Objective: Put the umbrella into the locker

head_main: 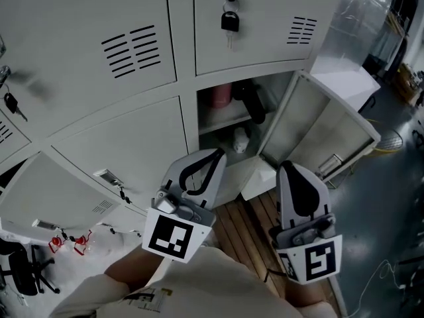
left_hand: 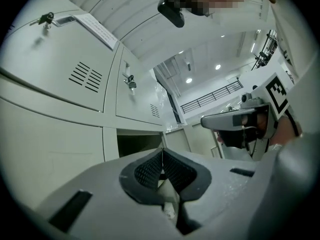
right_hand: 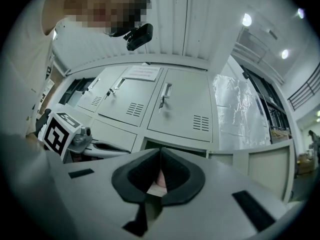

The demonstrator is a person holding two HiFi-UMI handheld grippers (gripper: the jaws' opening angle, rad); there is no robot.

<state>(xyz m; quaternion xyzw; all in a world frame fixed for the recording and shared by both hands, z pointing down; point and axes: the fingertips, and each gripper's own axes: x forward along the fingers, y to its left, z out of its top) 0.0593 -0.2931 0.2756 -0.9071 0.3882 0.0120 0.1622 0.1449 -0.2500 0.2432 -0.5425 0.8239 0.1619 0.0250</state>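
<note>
The locker (head_main: 211, 121) stands open at the middle of the head view, its door (head_main: 331, 134) swung out to the right. On its upper shelf a dark, long object that looks like the folded umbrella (head_main: 252, 105) leans beside a pink item (head_main: 223, 95). A white thing (head_main: 240, 140) lies on the lower shelf. My left gripper (head_main: 215, 153) is shut and empty just below the opening. My right gripper (head_main: 290, 167) is shut and empty in front of the door. The left gripper (left_hand: 161, 159) faces the dark opening (left_hand: 136, 145). The right gripper (right_hand: 160, 159) points at the same opening (right_hand: 172, 146).
A key and fob (head_main: 229, 22) hang from the locker above. Another open door (head_main: 56, 191) juts out at the lower left, with a black chair (head_main: 20, 270) near it. Wooden slats (head_main: 242, 224) lie underfoot. Clear plastic wrap (head_main: 361, 12) hangs at the upper right.
</note>
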